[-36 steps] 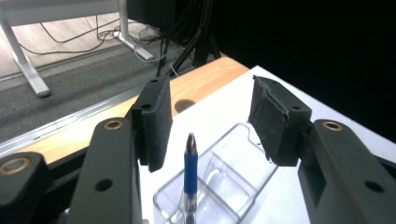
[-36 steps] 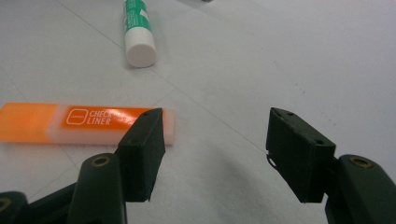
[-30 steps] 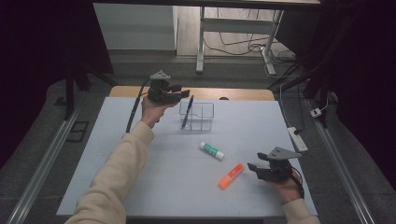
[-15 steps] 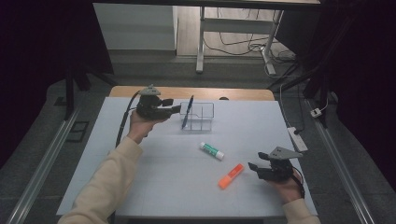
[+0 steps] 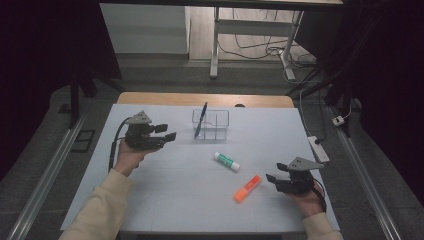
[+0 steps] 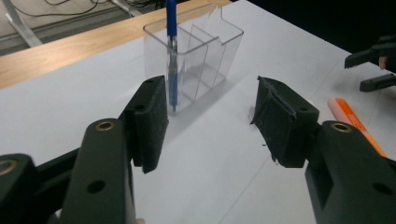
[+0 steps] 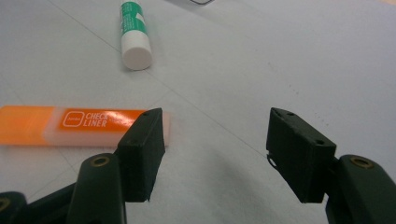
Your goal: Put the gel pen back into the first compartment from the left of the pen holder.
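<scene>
Your pen point(image 6: 172, 56): top cut off by upper edge in left gripper view. Your orange highlighter point(image 7: 70, 125): one end cut by picture's left edge, other end behind jaw in right gripper view; label print partly covered. Glue stick point(image 7: 133, 28): far end cut at top edge. Your right hand point(image 5: 306, 202): mostly under its gripper in high view.

Bare counter point(image 5: 165, 190) lies open between the left tongs point(image 5: 170, 136) and right tongs point(image 5: 270, 177), broken only by the glue stick point(image 5: 227, 161) and orange marker point(image 5: 247, 188) mid-way, with the clear holder point(image 5: 211, 125) and its pen point(image 5: 201, 120) farther back.
</scene>
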`<move>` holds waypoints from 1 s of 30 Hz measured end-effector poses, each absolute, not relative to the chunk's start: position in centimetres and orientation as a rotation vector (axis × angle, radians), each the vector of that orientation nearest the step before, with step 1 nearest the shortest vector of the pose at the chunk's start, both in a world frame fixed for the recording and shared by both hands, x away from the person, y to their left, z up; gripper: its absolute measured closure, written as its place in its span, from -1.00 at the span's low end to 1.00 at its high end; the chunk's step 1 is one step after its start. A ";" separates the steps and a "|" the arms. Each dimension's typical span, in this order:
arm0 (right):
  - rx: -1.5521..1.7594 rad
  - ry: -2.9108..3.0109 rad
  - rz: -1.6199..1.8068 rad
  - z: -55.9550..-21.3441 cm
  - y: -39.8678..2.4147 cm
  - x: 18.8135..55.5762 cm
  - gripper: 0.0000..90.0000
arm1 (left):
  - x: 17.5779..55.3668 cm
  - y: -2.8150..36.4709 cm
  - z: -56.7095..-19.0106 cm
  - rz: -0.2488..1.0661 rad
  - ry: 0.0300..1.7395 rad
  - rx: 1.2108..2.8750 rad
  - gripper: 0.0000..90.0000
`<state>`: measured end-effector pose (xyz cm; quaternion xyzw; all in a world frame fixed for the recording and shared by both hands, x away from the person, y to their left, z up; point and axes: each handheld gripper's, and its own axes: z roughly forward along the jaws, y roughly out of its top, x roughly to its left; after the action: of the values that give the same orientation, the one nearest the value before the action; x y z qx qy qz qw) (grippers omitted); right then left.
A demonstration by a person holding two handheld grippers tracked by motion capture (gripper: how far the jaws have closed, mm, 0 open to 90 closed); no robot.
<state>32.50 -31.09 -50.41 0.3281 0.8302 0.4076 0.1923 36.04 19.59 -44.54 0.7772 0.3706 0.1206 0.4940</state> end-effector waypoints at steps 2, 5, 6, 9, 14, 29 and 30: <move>0.917 2.326 1.152 -50.4 -31.1 32.5 -0.19 | 35.4 19.8 -44.7 0.296 0.893 1.895 -0.03; 0.920 2.326 1.152 -50.4 -31.1 32.5 -0.19 | 34.5 19.9 -44.8 0.322 0.883 1.917 -0.04; 0.921 2.327 1.151 -50.4 -31.1 32.5 -0.19 | 34.3 19.9 -44.9 0.323 0.879 1.925 -0.04; 0.920 2.326 1.153 -50.4 -31.1 32.5 -0.19 | 33.5 19.9 -45.1 0.335 0.867 1.949 -0.05; 0.923 2.321 1.159 -50.3 -31.2 32.5 -0.19 | 32.4 20.0 -45.7 0.308 0.863 1.965 -0.10; 0.921 2.335 1.159 -50.4 -31.2 32.6 -0.20 | 30.0 20.5 -47.3 0.294 0.893 2.030 -0.15; 0.920 2.333 1.166 -50.4 -31.2 32.6 -0.20 | 29.8 20.4 -47.4 0.293 0.892 2.032 -0.16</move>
<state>32.58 -31.16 -50.38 0.3266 0.8288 0.4141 0.1869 29.78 20.44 -47.38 0.8168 0.3585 0.1176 0.4364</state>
